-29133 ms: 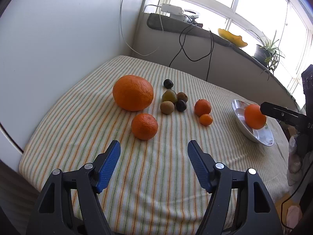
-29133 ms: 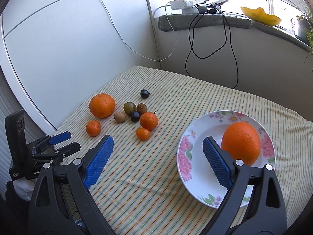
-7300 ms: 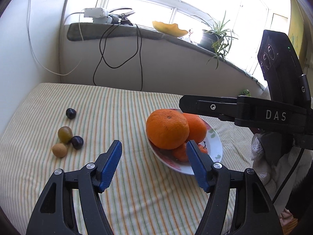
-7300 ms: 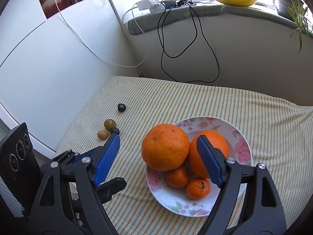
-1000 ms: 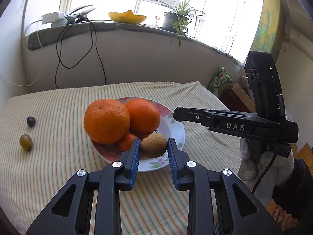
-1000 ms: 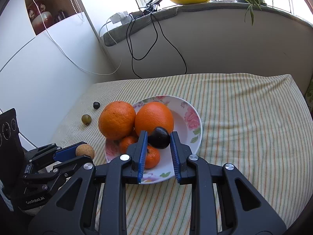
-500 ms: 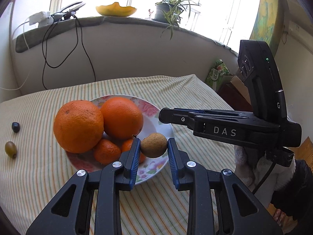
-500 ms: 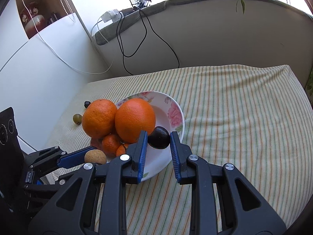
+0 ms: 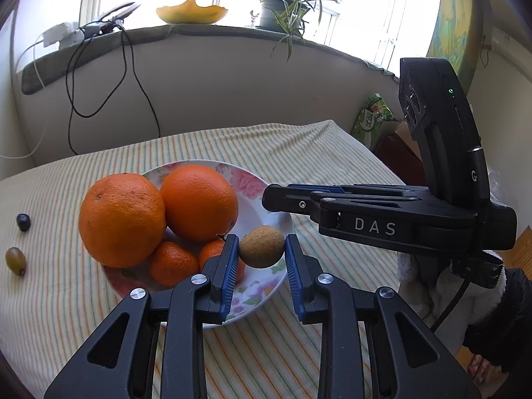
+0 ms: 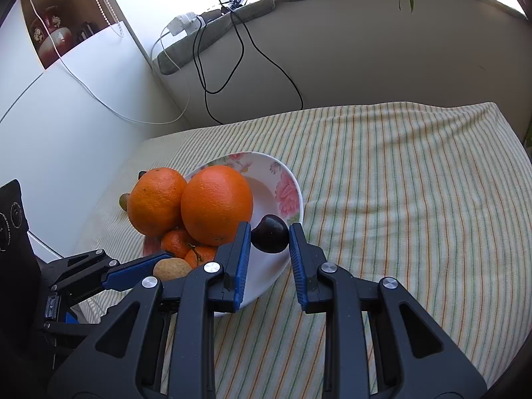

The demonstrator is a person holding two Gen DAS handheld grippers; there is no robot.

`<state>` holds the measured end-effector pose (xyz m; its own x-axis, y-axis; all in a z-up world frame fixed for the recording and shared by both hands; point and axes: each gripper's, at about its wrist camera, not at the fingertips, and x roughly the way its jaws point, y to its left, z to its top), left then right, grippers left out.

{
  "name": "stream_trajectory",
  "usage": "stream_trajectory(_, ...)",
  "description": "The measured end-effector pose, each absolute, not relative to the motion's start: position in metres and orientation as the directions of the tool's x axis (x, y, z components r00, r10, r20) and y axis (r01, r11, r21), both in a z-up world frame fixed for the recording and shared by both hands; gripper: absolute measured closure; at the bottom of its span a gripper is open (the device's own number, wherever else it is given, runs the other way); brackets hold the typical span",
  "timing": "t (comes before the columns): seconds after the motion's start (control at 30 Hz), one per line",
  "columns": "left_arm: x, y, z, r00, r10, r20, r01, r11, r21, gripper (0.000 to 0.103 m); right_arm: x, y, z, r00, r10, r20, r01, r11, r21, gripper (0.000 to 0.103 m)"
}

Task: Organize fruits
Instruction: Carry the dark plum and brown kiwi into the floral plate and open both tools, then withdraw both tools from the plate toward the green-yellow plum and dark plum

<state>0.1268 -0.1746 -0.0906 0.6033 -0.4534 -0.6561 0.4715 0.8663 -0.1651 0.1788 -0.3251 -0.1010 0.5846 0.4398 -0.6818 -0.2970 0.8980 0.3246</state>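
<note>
A floral plate [image 9: 256, 183] [image 10: 292, 199] on the striped cloth holds two big oranges [image 9: 121, 214] [image 9: 199, 201] and two small mandarins [image 9: 173, 262]. My left gripper [image 9: 261, 247] is shut on a small brown fruit [image 9: 261, 246] over the plate's near right part. My right gripper [image 10: 269, 229] is shut on a dark plum [image 10: 269, 228] just above the plate's near rim. In the right wrist view the left gripper's fingers [image 10: 133, 271] with the brown fruit [image 10: 171, 268] show at lower left. A dark plum [image 9: 23, 222] and a green fruit [image 9: 15, 260] lie on the cloth at far left.
The right gripper's black body [image 9: 399, 219] reaches in from the right, close over the plate's right rim. The sill behind carries a yellow bowl [image 9: 191, 13], a potted plant [image 9: 282, 13] and a power strip with hanging cables [image 9: 76, 76]. A white wall [image 10: 66, 116] borders the table's left.
Both grippers have shifted a little to the right and closer over the plate, each still holding its fruit. The plate and oranges now sit further left in both views.
</note>
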Motion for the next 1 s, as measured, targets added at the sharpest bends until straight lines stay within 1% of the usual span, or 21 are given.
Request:
stream_trajectory(0.3,0.125,-0.172,-0.089,0.611,-0.443,-0.655,0.463,0.872,-0.158,0.076,0.179,-0.321,-0.1,0.581,0.439,-0.685,-0.304,0.898,0.318,0.078)
stream_trajectory(0.37,0.126,-0.17,-0.089,0.614,-0.443,-0.653,0.461,0.873,-0.16,0.072,0.178,-0.32,-0.1,0.582,0.437,-0.686,-0.304,0.899,0.316,0.078)
stream_trajectory(0.53,0.124,-0.168,-0.087,0.62,-0.442,-0.648,0.459,0.874,-0.157,0.071,0.178,-0.32,-0.098,0.586,0.432,-0.685,-0.3,0.901,0.312,0.076)
stream_trajectory(0.6,0.123,-0.167,-0.086,0.623,-0.443,-0.645,0.459,0.875,-0.158,0.067,0.177,-0.321,-0.098,0.588,0.434,-0.683,-0.298,0.901,0.316,0.066)
stream_trajectory(0.63,0.123,-0.166,-0.086,0.623,-0.444,-0.644,0.459,0.874,-0.159,0.067,0.176,-0.321,-0.097,0.592,0.434,-0.679,-0.297,0.901,0.316,0.058)
stream_trajectory(0.67,0.122,-0.166,-0.086,0.623,-0.445,-0.643,0.459,0.874,-0.16,0.067,0.175,-0.321,-0.095,0.597,0.434,-0.675,-0.298,0.901,0.315,0.053)
stream_trajectory(0.7,0.122,-0.165,-0.086,0.624,-0.445,-0.642,0.458,0.874,-0.16,0.067,0.174,-0.321,-0.094,0.599,0.433,-0.674,-0.298,0.901,0.314,0.052)
stream_trajectory(0.77,0.121,-0.164,-0.086,0.624,-0.446,-0.641,0.459,0.874,-0.16,0.066,0.172,-0.322,-0.092,0.607,0.43,-0.668,-0.295,0.903,0.313,0.044)
stream_trajectory(0.83,0.119,-0.163,-0.085,0.628,-0.447,-0.638,0.458,0.874,-0.161,0.058,0.17,-0.323,-0.09,0.616,0.426,-0.663,-0.29,0.905,0.312,0.038)
stream_trajectory(0.97,0.115,-0.16,-0.082,0.635,-0.448,-0.63,0.457,0.875,-0.161,0.055,0.168,-0.324,-0.085,0.627,0.419,-0.657,-0.283,0.908,0.309,0.031)
stream_trajectory(1.0,0.114,-0.159,-0.082,0.636,-0.447,-0.629,0.457,0.875,-0.16,0.05,0.168,-0.325,-0.084,0.631,0.416,-0.655,-0.281,0.909,0.307,0.03)
